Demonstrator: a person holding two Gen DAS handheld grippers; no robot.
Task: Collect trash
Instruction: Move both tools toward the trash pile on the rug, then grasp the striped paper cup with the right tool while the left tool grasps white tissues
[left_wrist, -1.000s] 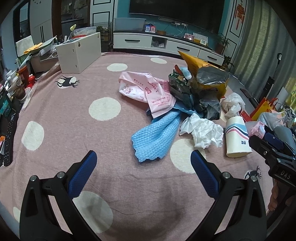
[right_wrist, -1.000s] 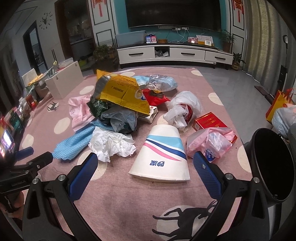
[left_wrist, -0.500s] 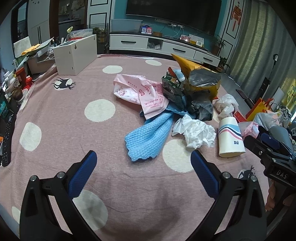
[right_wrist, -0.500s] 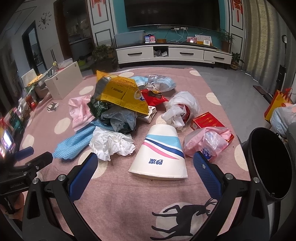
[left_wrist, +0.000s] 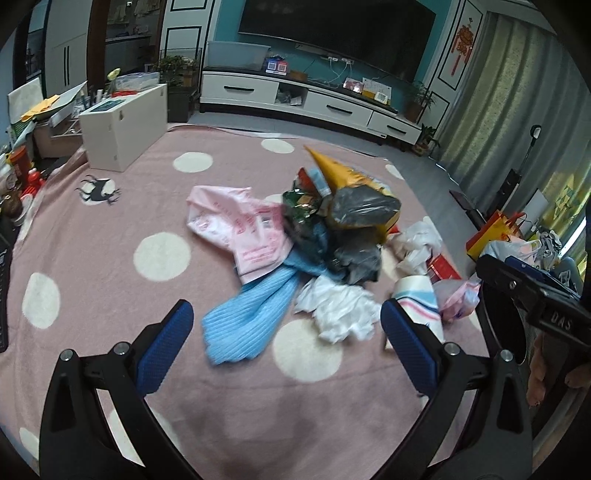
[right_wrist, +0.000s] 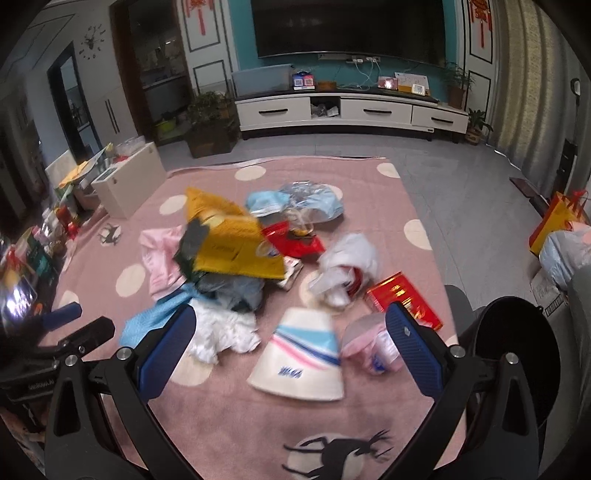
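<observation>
A heap of trash lies on a pink dotted blanket (left_wrist: 110, 229): a yellow bag (right_wrist: 236, 243), a pink bag (left_wrist: 236, 229), a blue cloth (left_wrist: 247, 321), crumpled white paper (left_wrist: 340, 310), a striped paper cup (right_wrist: 303, 362) on its side, a red box (right_wrist: 402, 299) and a small pink bag (right_wrist: 373, 347). My left gripper (left_wrist: 284, 343) is open above the blanket, just short of the blue cloth. My right gripper (right_wrist: 291, 350) is open, held above the cup and the white paper. Both hold nothing.
A black bin (right_wrist: 517, 354) stands at the right edge of the blanket. A white box (left_wrist: 122, 125) sits at the far left corner. Small items (right_wrist: 40, 247) crowd the left edge. A TV cabinet (right_wrist: 351, 110) is behind; bags (right_wrist: 561, 240) lie on the floor at right.
Both grippers have risen and drawn back from the heap, so the trash looks smaller and farther. The fingers stayed open. Nothing in the pile moved.
</observation>
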